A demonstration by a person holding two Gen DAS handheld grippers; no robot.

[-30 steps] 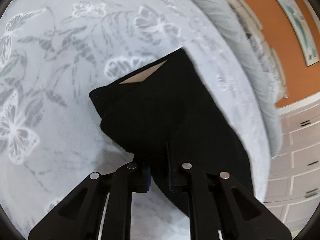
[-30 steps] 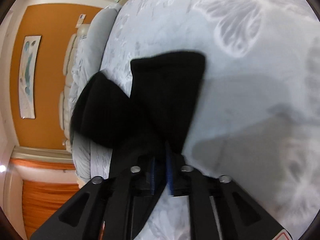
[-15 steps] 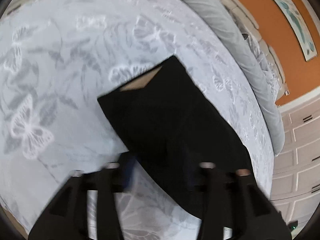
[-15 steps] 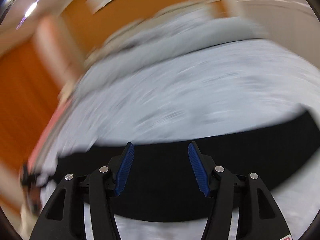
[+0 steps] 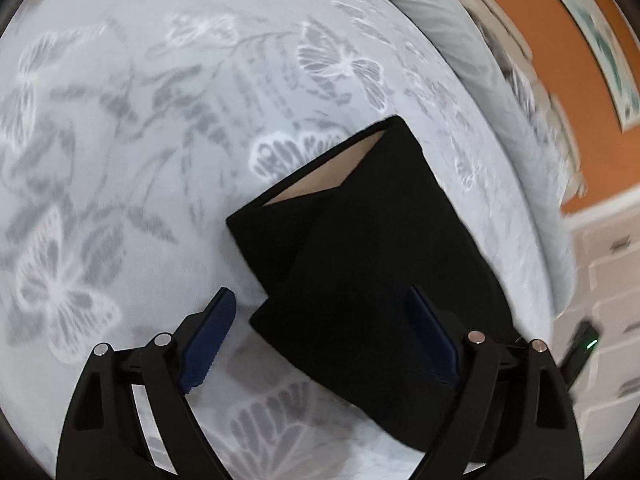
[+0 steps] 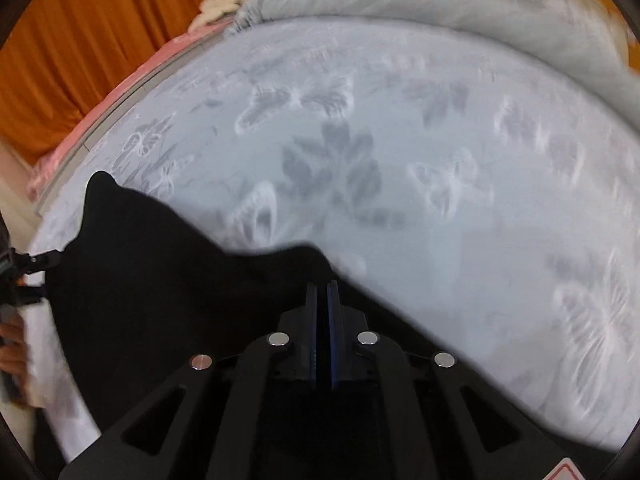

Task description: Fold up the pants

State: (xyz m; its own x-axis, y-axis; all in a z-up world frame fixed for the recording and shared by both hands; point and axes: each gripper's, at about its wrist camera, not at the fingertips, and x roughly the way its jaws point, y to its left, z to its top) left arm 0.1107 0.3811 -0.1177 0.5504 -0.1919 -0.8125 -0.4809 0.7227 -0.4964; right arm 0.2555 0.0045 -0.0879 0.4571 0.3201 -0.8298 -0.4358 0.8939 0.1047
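Note:
The black pants (image 5: 372, 264) lie folded on the bed, a tan lining showing at their far opening. My left gripper (image 5: 320, 292) hangs just above their near end. Its jaws are opening wide, the cloth lies below and between them, and the blue pads (image 5: 208, 344) touch nothing. In the right wrist view the pants (image 6: 160, 272) spread out to the left, their edge rising in a peak at my right gripper (image 6: 322, 286). That gripper is shut, with its pads pressed together at the cloth's edge.
The bed's pale sheet (image 5: 120, 160) has a butterfly print, and a grey quilt (image 6: 440, 0) is bunched along its far side. White drawers (image 5: 612, 280) and an orange wall stand to the right, an orange curtain (image 6: 80, 32) beyond. A hand (image 6: 12, 356) shows at the left edge.
My left gripper opened and let go of the pants, which now lie flat. My right gripper swung across the bed, opened, then shut on another edge of the pants.

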